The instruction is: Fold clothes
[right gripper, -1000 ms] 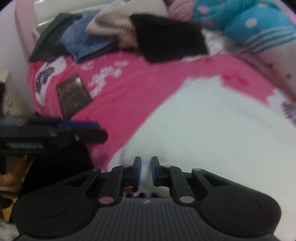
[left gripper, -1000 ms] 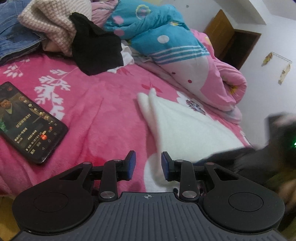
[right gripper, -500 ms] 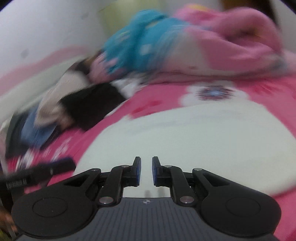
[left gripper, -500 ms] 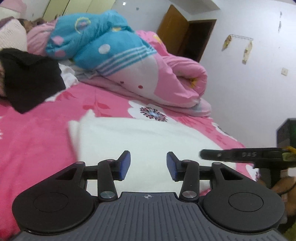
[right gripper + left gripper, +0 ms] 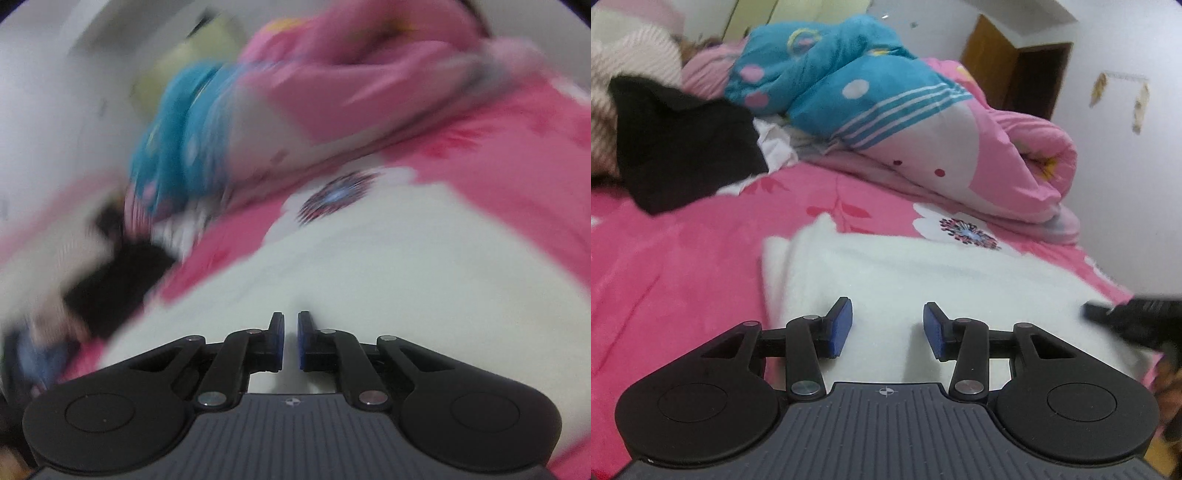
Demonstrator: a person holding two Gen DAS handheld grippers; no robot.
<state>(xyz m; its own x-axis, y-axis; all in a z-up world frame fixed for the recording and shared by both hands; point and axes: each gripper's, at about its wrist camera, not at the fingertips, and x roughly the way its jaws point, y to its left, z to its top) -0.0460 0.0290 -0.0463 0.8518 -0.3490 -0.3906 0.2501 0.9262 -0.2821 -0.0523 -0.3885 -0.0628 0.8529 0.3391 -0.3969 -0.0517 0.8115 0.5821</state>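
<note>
A white fleecy garment (image 5: 923, 280) lies flat on the pink flowered bedsheet (image 5: 683, 266). My left gripper (image 5: 888, 325) hovers low over its near left part, jaws apart and empty, with the white cloth beneath them. The tip of my right gripper (image 5: 1126, 317) shows as a dark blur at the garment's right edge. In the blurred right wrist view the right gripper (image 5: 291, 339) sits over the same white garment (image 5: 388, 258), its blue pads drawn almost together. I see no cloth pinched between them.
A black garment (image 5: 683, 147) and a beige knit sweater (image 5: 628, 62) are heaped at the back left. A rolled blue and pink quilt (image 5: 868, 103) lies along the far side. A brown door (image 5: 1015, 70) and white wall stand behind.
The left view swung right, away from the phone, onto the white garment, and its jaws widened. The right view rolled and swept across the bed; its pads closed further.
</note>
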